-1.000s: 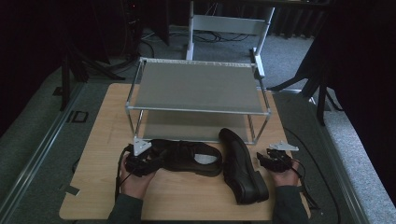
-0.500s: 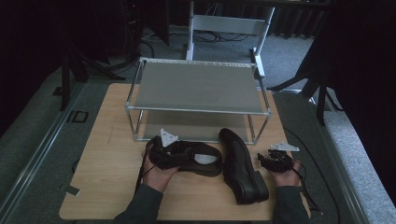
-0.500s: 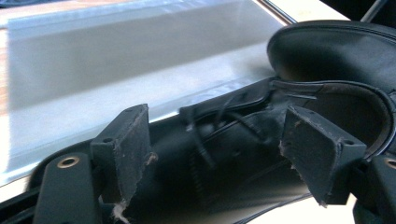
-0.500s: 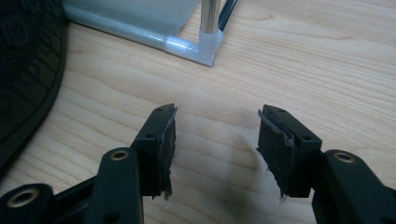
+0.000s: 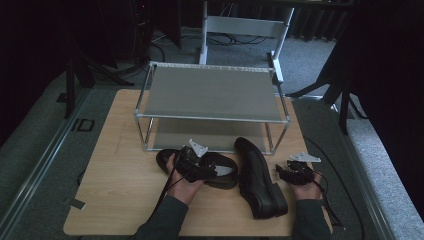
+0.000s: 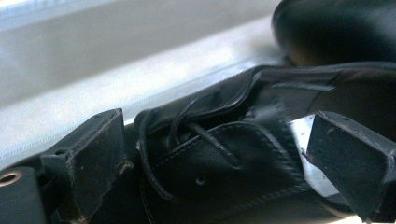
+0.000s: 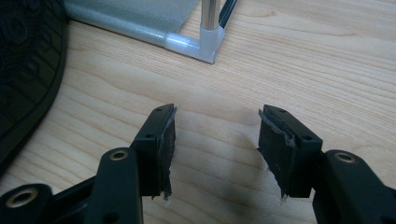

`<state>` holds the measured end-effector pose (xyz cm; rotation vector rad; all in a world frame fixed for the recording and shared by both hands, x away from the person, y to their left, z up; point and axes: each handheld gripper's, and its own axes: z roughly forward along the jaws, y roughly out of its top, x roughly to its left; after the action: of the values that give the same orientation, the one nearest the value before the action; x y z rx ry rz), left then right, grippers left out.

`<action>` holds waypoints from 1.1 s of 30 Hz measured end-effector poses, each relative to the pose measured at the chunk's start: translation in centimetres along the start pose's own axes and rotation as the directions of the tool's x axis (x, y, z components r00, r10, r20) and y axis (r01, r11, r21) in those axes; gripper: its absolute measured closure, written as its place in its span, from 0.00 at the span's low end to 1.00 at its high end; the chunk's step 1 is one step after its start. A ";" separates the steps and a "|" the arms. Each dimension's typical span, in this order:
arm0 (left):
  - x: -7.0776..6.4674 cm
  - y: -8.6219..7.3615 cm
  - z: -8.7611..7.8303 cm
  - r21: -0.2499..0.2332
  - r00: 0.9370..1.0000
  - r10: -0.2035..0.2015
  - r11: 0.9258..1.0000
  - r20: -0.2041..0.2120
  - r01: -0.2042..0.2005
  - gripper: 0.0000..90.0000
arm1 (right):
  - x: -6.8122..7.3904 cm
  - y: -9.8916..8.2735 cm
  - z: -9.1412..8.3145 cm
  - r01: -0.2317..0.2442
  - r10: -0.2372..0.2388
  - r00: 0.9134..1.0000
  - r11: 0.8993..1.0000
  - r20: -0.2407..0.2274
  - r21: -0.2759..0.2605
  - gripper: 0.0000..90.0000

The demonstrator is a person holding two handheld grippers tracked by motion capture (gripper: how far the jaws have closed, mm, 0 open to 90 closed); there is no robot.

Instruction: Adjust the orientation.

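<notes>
Black lace-up shoe (image 5: 200,167) lies on its side near the front edge of the wooden table (image 5: 115,165), just before the lower shelf of the two-tier metal shoe rack (image 5: 212,92). Left gripper (image 5: 192,162) is over this shoe; in the left gripper view its jaws stand apart on either side of the laced upper (image 6: 224,154), not clamped. Second black shoe (image 5: 260,177) lies just beside the first, toward the right edge, sole partly upward. Right gripper (image 7: 215,154) rests low near the right front corner, jaws apart over bare wood.
</notes>
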<state>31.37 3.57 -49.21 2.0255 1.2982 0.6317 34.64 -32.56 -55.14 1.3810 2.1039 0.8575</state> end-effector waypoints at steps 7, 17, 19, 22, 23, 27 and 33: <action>0.1 -0.4 -0.7 -0.024 0.999 0.019 1.000 0.027 -0.019 0.19 | -0.2 -0.1 0.0 -0.008 0.008 1.000 1.000 -0.005 0.000 0.49; 1.5 -1.7 -2.5 -0.021 0.997 0.010 1.000 0.072 -0.008 0.24 | -0.7 -0.2 -0.1 -0.048 0.047 0.998 0.999 -0.038 -0.008 0.49; 1.7 -2.0 -2.9 -0.023 0.997 0.012 1.000 0.078 -0.010 0.26 | -0.7 -0.2 0.0 -0.047 0.047 0.998 0.999 -0.039 -0.008 0.49; 2.4 -2.8 -4.0 -0.015 0.991 -0.011 1.000 0.135 0.013 0.34 | -0.8 -0.3 0.0 -0.050 0.050 0.998 0.999 -0.039 -0.005 0.49; 2.4 -3.0 -4.3 -0.015 0.990 -0.010 1.000 0.137 0.012 0.35 | -0.8 -0.3 0.0 -0.053 0.052 0.998 0.999 -0.040 -0.004 0.49; 2.4 -3.9 -5.6 -0.020 0.991 0.024 1.000 0.131 -0.022 0.40 | -0.8 -0.3 0.0 -0.052 0.052 0.998 0.999 -0.041 -0.003 0.49; 1.5 -5.0 -5.7 0.010 0.993 0.043 0.999 0.106 -0.044 0.46 | -0.6 -0.3 0.1 -0.049 0.049 0.998 0.999 -0.043 -0.001 0.49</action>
<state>24.98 7.97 -48.96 2.0730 1.2018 0.5293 34.74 -33.16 -55.41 1.4307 2.1084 0.9161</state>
